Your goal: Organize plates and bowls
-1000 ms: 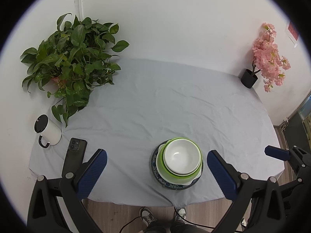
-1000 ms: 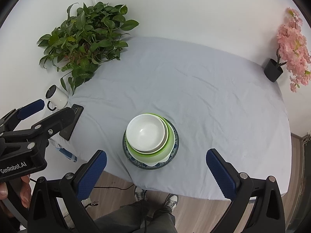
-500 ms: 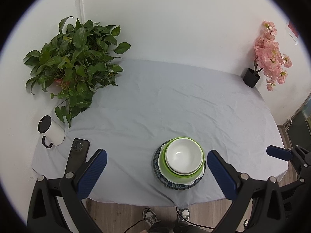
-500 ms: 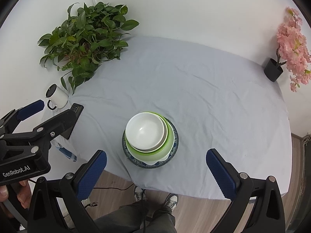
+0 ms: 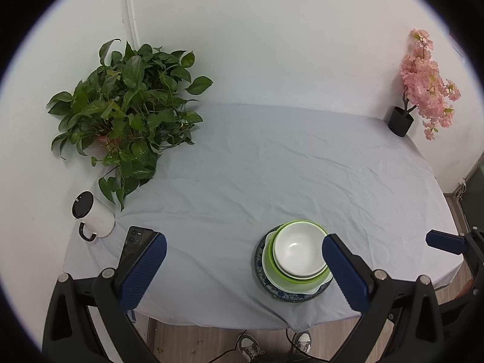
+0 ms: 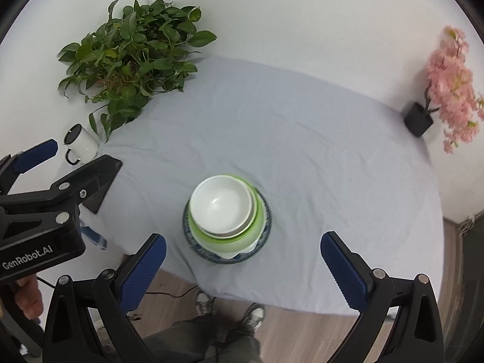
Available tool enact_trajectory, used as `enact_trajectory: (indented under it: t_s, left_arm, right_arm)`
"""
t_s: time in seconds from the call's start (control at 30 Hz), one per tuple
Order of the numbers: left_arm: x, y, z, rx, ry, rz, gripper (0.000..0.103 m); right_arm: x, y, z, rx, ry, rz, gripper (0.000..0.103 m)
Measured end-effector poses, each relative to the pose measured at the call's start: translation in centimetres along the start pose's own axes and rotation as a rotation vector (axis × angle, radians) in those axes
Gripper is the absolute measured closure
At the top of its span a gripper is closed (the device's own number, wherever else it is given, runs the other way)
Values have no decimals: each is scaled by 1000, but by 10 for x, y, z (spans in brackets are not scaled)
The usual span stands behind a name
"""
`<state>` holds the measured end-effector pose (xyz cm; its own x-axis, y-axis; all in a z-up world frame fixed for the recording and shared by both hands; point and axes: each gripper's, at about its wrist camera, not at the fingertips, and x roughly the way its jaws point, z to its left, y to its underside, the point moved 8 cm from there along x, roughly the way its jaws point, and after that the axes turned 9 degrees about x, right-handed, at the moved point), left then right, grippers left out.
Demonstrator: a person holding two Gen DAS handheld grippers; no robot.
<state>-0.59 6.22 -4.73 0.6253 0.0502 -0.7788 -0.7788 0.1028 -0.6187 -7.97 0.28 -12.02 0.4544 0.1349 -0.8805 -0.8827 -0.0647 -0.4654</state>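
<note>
Left wrist view: the left gripper (image 5: 242, 267) was held high above the near table edge with its jaws spread wide and nothing between them; a white bowl (image 5: 299, 252) was seen nested in a green bowl (image 5: 298, 281) on a blue-patterned plate (image 5: 272, 290), the stack standing on the grey tablecloth (image 5: 272, 166) near its front edge. In the right wrist view the right gripper (image 6: 242, 261) was likewise held wide apart and empty, above and nearer than the stack; a white mug (image 6: 81, 145), a leafy plant (image 6: 133, 54) and a pink flower pot (image 6: 419, 119) were set well apart from the dishes.

Bowl stack (image 5: 298, 257) front-centre on table (image 5: 272, 166); plant (image 5: 127, 103), mug (image 5: 95, 219) left.
</note>
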Motion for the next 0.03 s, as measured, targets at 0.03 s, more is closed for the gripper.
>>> enact_trajectory:
  t_s: [0.03]
  left_arm:
    - [2, 0, 1, 2, 0, 5, 1]
  right_arm:
    - [0, 1, 1, 2, -5, -1, 0]
